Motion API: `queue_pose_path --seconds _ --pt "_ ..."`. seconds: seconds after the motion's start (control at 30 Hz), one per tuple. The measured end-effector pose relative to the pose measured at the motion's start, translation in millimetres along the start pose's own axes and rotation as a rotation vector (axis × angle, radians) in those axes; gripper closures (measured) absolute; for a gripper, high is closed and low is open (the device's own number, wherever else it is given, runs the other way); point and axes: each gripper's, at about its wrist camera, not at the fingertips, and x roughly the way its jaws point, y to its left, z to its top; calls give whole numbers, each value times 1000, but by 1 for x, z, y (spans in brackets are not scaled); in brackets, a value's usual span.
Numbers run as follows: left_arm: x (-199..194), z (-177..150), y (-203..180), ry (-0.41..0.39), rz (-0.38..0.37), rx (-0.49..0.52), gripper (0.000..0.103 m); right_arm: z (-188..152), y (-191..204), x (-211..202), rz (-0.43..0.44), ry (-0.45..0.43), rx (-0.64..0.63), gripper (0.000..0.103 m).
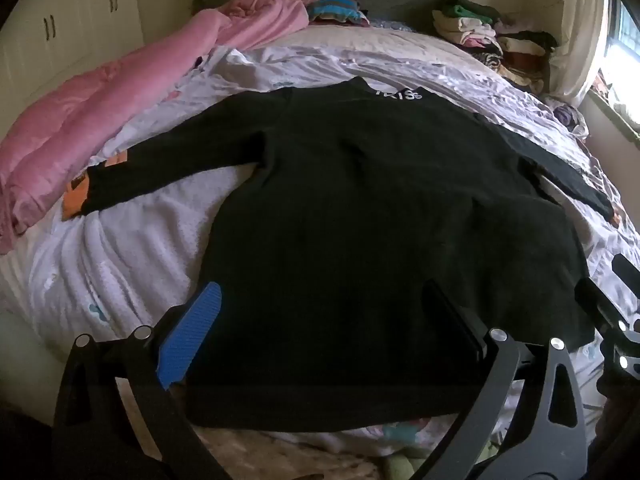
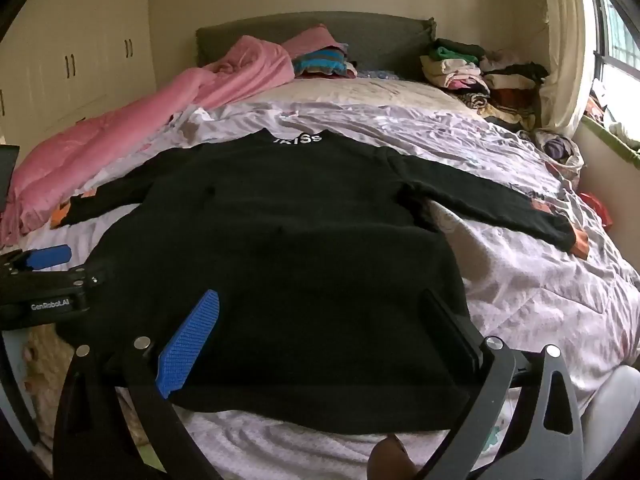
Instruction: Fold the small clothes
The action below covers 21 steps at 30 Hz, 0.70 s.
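Both grippers sit at the near hem, jaws spread wide, nothing between the pads. Left gripper (image 1: 320,320) hangs over the hem's left half, its blue pad (image 1: 192,332) at the sweater's left edge and the dark finger over mid-hem. Right gripper (image 2: 324,332) frames the right half of the hem the same way; whether either one touches cloth, can't tell.

Black sweater (image 1: 380,200) lies flat on the bed sheet (image 2: 540,280), back side up as far as I can judge, white lettering (image 2: 298,139) at the collar on the far side. Both sleeves are out to the sides: left sleeve (image 1: 168,172) running toward the pink quilt (image 1: 100,100), right sleeve (image 2: 500,204) reaching across the sheet with an orange cuff (image 2: 580,242) at the end. Body looks smooth, no fold in it yet.

Step, as I read it: garment laid out, first fold not started.

Next move probably needs:
- pick a fold line, sleeves in first or hem to collar
- jaws down onto one layer edge, pinch cloth only, not the sheet under it
- both hands lift together so the hem stays straight

Stacked clothes (image 2: 472,72) by the headboard look like the done pile, well apart from the work area.
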Motion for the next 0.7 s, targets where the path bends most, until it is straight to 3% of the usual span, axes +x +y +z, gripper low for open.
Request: queue_pose_path --seconds 0.7 --pt "-2 -3 -7 -7 0 10 9 -1 4 -5 3 -1 2 4"
